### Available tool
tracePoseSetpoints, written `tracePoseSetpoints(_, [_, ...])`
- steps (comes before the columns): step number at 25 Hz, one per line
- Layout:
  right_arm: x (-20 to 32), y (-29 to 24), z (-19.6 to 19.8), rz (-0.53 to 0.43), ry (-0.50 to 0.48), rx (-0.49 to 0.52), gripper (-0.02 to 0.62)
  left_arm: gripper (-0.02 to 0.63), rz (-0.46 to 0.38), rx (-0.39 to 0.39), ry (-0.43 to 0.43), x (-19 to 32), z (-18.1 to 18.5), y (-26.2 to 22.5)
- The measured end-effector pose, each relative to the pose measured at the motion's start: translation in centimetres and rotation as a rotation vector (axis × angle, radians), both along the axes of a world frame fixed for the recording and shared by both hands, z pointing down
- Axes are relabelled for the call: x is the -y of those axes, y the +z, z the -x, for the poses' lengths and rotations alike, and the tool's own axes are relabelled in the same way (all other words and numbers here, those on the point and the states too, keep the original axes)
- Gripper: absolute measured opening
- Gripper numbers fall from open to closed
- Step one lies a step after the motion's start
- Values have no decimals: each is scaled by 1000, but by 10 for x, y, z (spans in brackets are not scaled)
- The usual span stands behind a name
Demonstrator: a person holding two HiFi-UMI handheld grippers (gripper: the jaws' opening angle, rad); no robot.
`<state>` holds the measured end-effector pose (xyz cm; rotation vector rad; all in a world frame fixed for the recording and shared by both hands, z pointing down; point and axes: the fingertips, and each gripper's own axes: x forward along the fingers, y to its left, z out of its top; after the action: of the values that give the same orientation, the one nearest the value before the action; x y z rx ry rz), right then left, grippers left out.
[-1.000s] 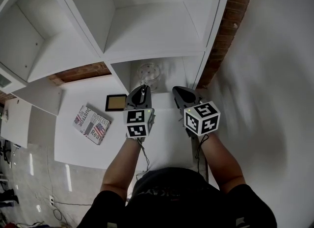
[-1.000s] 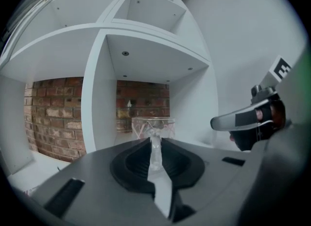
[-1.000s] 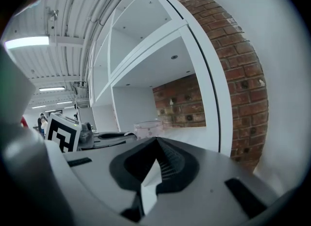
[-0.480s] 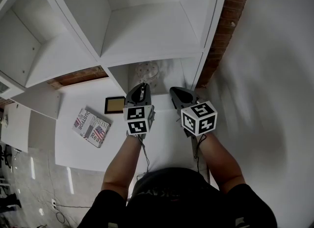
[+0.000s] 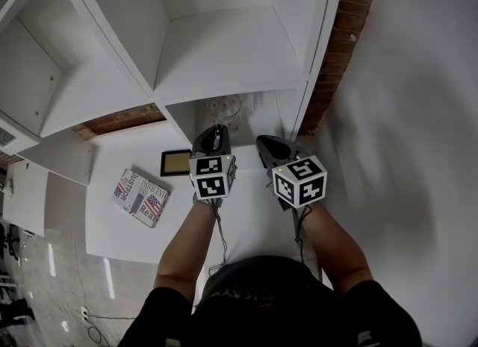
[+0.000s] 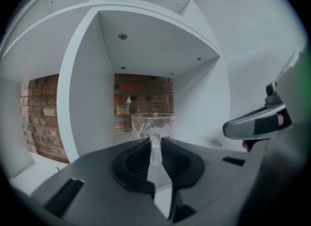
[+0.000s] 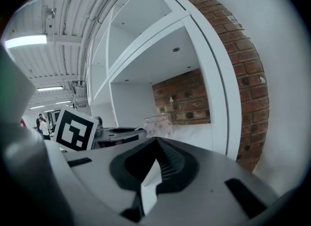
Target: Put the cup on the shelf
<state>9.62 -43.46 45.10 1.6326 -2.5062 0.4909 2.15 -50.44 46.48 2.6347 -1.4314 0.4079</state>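
Observation:
A clear glass cup [image 5: 226,108] is inside the lowest compartment of the white shelf [image 5: 231,84], in front of a brick back wall. My left gripper [image 5: 216,133] points into that compartment and is shut on the cup's handle. In the left gripper view the handle [image 6: 155,145] is pinched between the jaws, with the cup's bowl [image 6: 153,123] just beyond. Whether the cup rests on the surface is hidden. My right gripper [image 5: 264,145] hovers beside it to the right, shut and empty. The right gripper view shows the cup [image 7: 158,124] ahead and to the left.
A small framed picture [image 5: 176,162] and a printed booklet [image 5: 140,193] lie on the white table [image 5: 254,226] to the left. A vertical shelf panel [image 5: 181,118] stands just left of the cup. Another panel and a brick column [image 5: 336,54] bound the compartment on the right.
My left gripper has edged slightly toward the shelf with the cup still in its jaws. The right gripper has stayed where it was.

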Motion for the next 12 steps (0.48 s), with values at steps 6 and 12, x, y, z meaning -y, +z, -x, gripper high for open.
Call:
tracePoseSetpoints(6, [-3, 3, -3, 9, 8, 2, 0, 40, 32, 13, -10, 5, -1, 8])
tracePoseSetpoints(12, [-5, 3, -4, 9, 9, 2, 0, 48, 41, 37, 1, 5, -2, 12])
